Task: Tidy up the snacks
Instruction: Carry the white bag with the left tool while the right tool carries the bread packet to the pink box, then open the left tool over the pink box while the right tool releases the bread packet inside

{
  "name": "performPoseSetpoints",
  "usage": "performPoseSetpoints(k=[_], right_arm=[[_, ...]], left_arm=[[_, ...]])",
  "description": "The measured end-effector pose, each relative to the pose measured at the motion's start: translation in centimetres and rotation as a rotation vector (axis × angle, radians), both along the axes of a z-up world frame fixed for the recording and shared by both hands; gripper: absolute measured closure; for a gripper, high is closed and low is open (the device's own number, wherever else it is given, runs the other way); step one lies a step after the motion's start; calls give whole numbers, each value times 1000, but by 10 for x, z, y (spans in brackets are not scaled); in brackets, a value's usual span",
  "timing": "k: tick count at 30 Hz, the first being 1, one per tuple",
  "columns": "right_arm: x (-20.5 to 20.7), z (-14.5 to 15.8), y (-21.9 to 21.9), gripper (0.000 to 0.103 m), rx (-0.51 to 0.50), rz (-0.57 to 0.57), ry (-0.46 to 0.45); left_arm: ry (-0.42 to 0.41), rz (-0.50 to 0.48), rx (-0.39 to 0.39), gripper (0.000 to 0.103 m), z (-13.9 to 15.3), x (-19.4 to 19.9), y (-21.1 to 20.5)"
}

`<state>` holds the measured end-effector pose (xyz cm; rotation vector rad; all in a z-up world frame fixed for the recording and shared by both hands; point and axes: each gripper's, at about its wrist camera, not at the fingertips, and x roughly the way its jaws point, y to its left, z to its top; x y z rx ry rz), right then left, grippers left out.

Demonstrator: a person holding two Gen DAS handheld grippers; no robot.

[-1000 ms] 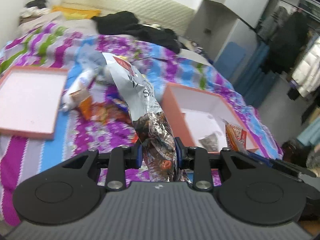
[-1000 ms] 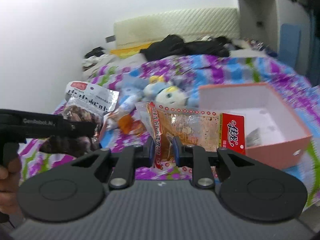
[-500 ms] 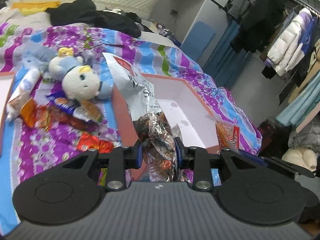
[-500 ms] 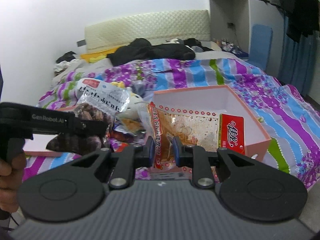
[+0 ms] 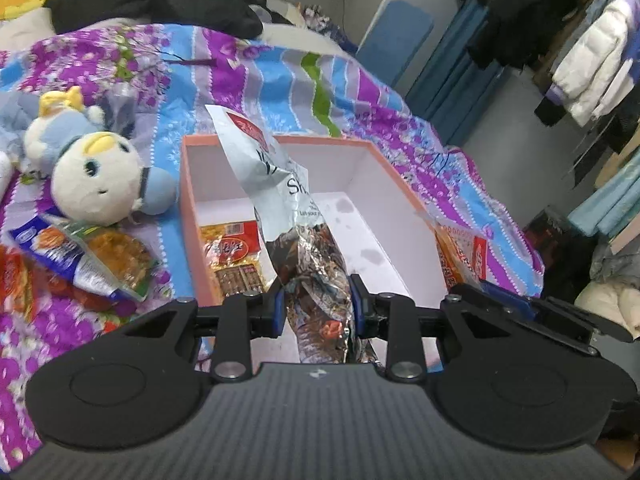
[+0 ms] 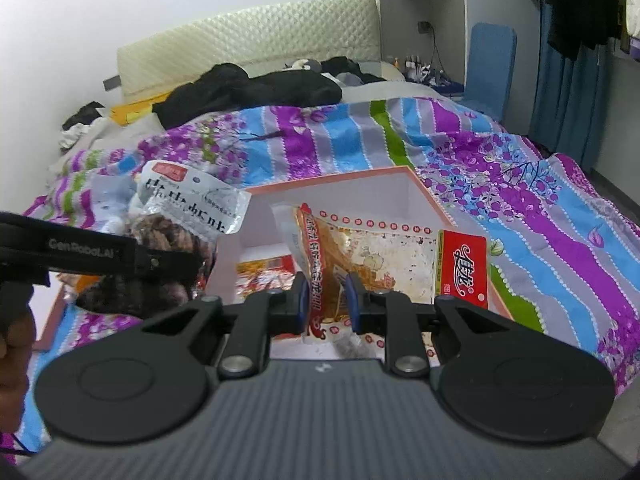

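Here the left claw (image 5: 317, 300) clamps a crinkly silver foil snack bag (image 5: 280, 196) over the rectangular pink box (image 5: 188, 216) on the striped bed (image 5: 256, 68). Beside it, the right claw (image 6: 325, 300) pinches a glossy clear-and-red packet (image 6: 384, 256). One flat red-yellow packet (image 5: 232, 252) lies inside, white-walled.

A silver foil snack bag with a red label and dark contents (image 5: 294, 216) stands tilted up the middle of the left wrist frame, its crumpled lower end pinched. Behind it, centre frame, an open pink cardboard box with a white inside (image 5: 372, 168) lies on the bedspread; a yellow-and-red snack packet (image 5: 232, 250) lies flat in its lower left corner. A clear packet with a red end panel (image 6: 392, 258) hangs sideways over the box at the right wrist frame's centre. Loose wrapped snacks in orange, blue and green (image 5: 92, 256) lie at mid-left.
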<state>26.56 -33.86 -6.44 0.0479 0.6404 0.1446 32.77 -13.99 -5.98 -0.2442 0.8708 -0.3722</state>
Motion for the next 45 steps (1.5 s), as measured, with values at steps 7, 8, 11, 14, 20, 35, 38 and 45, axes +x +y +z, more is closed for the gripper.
performPoseSetpoints(k=[7,8,11,14,20,35,38,45], right_arm=[[44,-35,-3,79,-26,-3,56],[48,-39,-3,79,-17,-2,63],[59,-53,-6,78,14,-3,95],[65,-61,-9,75,23,-18,111],[65,-58,-11,55,42,-19,117],[-10,5,13,55,75,15,-4],[-30,15,21,55,77,28,-20],[-69,32,37,55,78,62,-53]], left_arm=[[62,7,24,68,-35,46,-11],[68,10,31,68,-39,51,-12],[69,6,42,68,-44,61,-12],[63,-1,48,66,-44,68,-9],[52,13,44,55,-39,61,-3],[-84,54,24,55,36,-41,34],[-110,78,23,55,49,-69,46],[-189,142,42,55,70,-131,69]])
